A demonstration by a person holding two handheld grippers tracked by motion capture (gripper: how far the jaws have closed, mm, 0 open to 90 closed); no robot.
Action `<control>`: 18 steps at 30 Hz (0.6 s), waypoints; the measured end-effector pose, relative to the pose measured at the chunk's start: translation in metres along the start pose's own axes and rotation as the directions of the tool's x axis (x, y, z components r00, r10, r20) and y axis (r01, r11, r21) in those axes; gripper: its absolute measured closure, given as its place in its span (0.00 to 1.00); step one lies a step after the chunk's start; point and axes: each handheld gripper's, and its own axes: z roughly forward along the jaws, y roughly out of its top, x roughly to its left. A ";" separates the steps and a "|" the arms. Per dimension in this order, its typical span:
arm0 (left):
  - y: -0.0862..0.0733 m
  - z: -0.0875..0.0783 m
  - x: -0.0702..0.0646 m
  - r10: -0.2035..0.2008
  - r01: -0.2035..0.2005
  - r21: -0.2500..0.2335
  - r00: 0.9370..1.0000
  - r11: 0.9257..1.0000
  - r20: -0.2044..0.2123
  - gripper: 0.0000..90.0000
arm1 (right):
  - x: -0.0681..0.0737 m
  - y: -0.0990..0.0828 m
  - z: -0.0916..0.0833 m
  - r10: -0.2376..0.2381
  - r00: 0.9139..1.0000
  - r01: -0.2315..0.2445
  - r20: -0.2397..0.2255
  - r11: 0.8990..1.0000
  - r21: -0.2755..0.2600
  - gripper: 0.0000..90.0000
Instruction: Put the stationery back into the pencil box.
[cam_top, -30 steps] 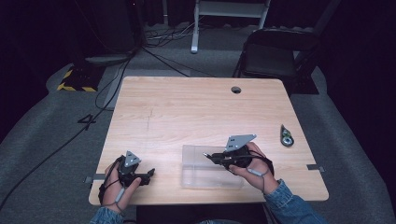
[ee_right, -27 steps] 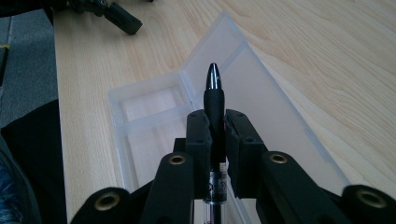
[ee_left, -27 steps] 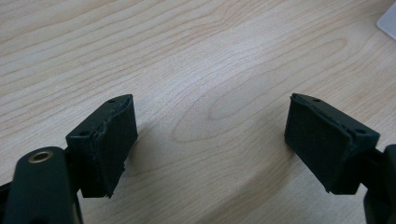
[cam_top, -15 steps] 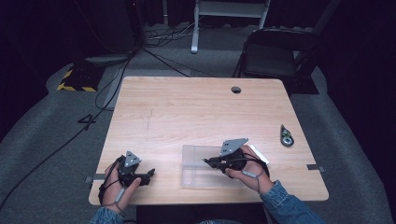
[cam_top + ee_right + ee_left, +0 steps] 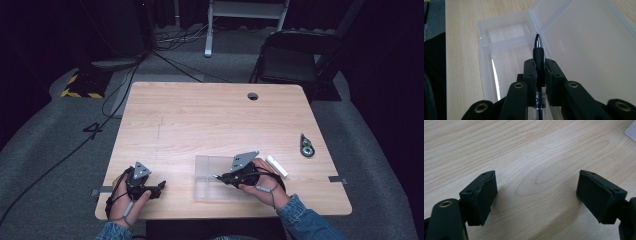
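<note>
Pen (image 5: pixel 539 53): black grip, silver tip; clamped between the right gripper's pads, tip pointing over the open box.
Right gripper (image 5: pixel 218 177): jaws pressed together on the pen, low over the box at the table's near edge.
Clear plastic box (image 5: pixel 210 165): lid open, lying flat; a divider crosses the tray.
Left gripper (image 5: pixel 161 187): jaws apart, nothing between them, resting near-left on the table (image 5: pixel 200 120).
White stick (image 5: pixel 276 165): just right of the right hand.
Tape dispenser (image 5: pixel 306 146): farther right.
</note>
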 end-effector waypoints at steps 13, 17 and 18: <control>0.000 0.000 0.000 0.000 0.000 -0.001 1.000 1.000 0.001 0.19 | 0.003 -0.003 0.010 -0.021 1.000 0.022 -0.004 0.998 0.052 0.88; 0.000 0.000 0.000 0.000 0.000 -0.001 1.000 1.000 0.002 0.19 | 0.004 -0.004 0.011 -0.024 1.000 0.024 0.010 0.998 0.057 0.83; 0.000 0.000 0.000 0.000 0.000 -0.001 1.000 1.000 0.002 0.19 | 0.005 -0.003 0.010 -0.031 0.999 0.030 0.013 0.998 0.058 0.82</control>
